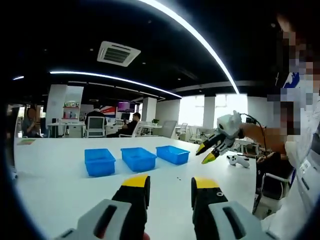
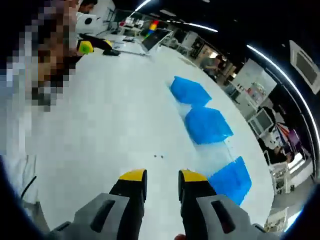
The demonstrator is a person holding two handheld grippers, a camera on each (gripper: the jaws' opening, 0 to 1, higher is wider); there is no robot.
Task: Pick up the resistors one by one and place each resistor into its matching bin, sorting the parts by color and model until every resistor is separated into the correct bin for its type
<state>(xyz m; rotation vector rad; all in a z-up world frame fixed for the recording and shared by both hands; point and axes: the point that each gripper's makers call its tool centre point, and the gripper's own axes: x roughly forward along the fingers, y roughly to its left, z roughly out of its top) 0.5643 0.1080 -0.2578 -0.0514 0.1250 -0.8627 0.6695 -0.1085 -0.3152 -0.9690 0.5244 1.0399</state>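
The white table (image 1: 60, 170) carries three blue bins (image 1: 138, 158) in a row toward its far side, well in from the edges. From the left gripper view their insides look bare, though any small part in them would be too small to tell, so the sorting seems barely begun or not begun. Two tiny dark specks, likely resistors (image 2: 158, 156), lie close together on the bare table between the bins and the near edge, still to be picked up. No more can be counted. The left gripper (image 1: 171, 184) hovers above the near edge, jaws spread, holding nothing. The right gripper (image 2: 162, 176) hangs over the specks, jaws apart and empty; in the left gripper view it hangs near the right edge
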